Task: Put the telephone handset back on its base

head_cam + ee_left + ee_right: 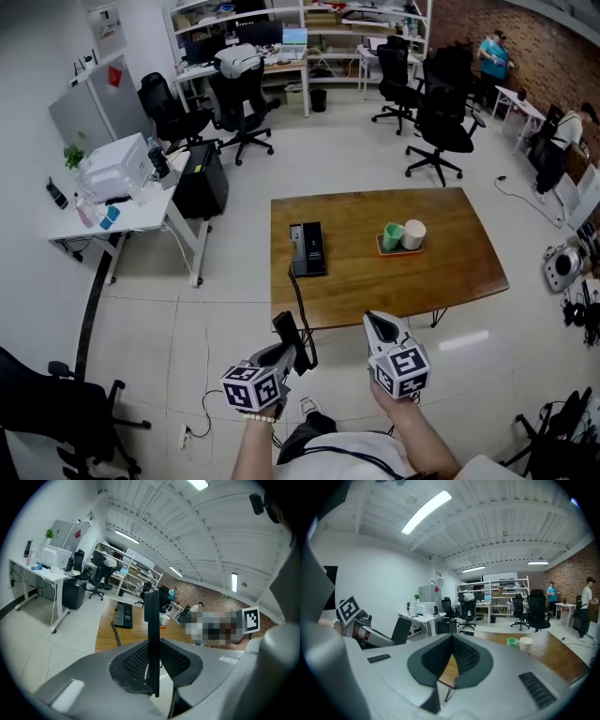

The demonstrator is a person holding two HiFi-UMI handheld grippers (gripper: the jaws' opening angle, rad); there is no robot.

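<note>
The black handset [292,339] is clamped upright between the pads of my left gripper [286,349], low in the head view and short of the table's near edge. In the left gripper view the handset [151,620] shows edge-on between the jaws. Its coiled cord [298,300] runs up to the black phone base [307,249], which lies on the left part of the wooden table [450,253]; the base [124,615] also shows beyond the handset. My right gripper [378,326] hovers beside the left one, its pads [461,656] meeting at the tips with nothing between them.
A green cup [393,235] and a white cup [413,233] stand on an orange mat mid-table. A white desk [141,211] with a printer is at the left. Office chairs [439,127] stand beyond the table. People are at the far right. Cables lie on the floor.
</note>
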